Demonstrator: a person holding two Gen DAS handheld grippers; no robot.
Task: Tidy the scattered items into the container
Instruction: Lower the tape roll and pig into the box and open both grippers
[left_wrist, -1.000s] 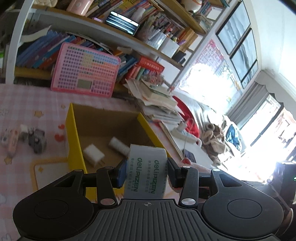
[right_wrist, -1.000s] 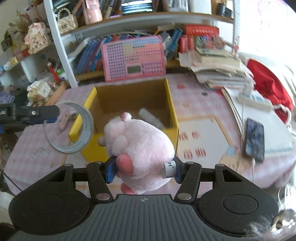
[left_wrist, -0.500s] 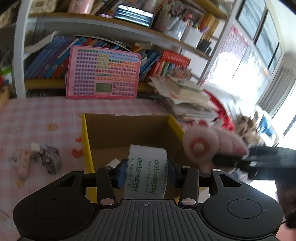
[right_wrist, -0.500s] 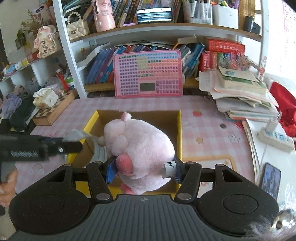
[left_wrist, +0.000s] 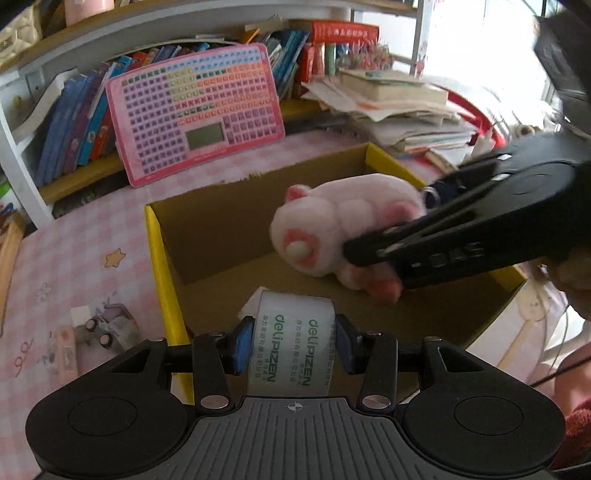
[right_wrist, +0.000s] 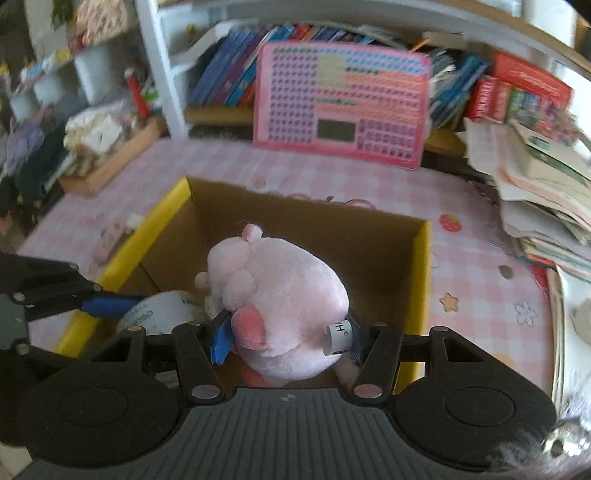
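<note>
While both grippers sit over the yellow-rimmed cardboard box (left_wrist: 162, 258) at frame centre, the left gripper (left_wrist: 291, 343) has a roll of tape (left_wrist: 291, 354) between its blue pads, its jaws easing apart, pads touching the roll's sides. The right gripper (right_wrist: 284, 336) is clamped on a pink plush toy (right_wrist: 280, 295), which hangs over the box interior; a small white cylinder (right_wrist: 338, 338) is pressed at its right pad. A white item (left_wrist: 248, 308) lies on the box floor behind the tape. The box stands on a pink checked tablecloth (right_wrist: 332, 181) printed with stars and strawberries. Lower left in the left view, small toys (left_wrist: 107, 328) lie on the cloth outside the box. Leaning at upper centre is a pink button board (left_wrist: 195, 114), backed by a white shelf of books (right_wrist: 229, 74). Upper right, a loose stack of papers and books (right_wrist: 535, 184) rests on the cloth.
</note>
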